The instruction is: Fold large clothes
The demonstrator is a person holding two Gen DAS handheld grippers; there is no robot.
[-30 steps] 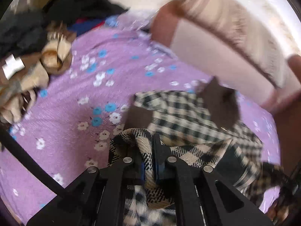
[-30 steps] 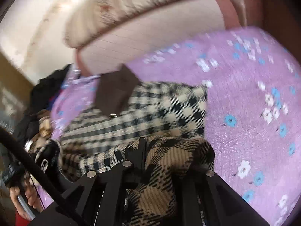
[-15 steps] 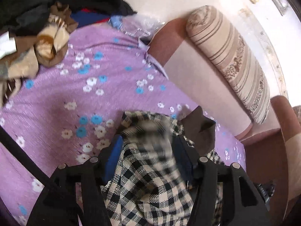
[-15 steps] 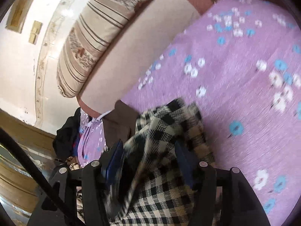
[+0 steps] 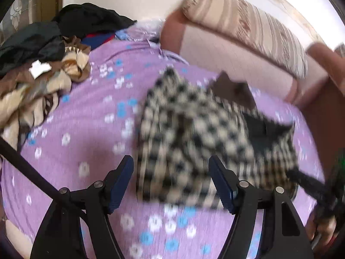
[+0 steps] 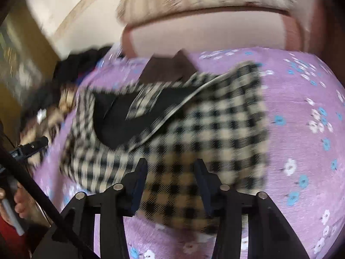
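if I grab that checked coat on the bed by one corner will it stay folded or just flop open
Probably flop open: the checked coat lies in soft, uneven layers with its dark lining showing, so it looks limp rather than stiff. It seems thick and fairly heavy for cloth, so a single corner would likely drag. On the purple bedspread it should slide rather than roll.

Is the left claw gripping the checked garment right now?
No, the left claw stands open, its pads clear of the checked garment on the bedspread.
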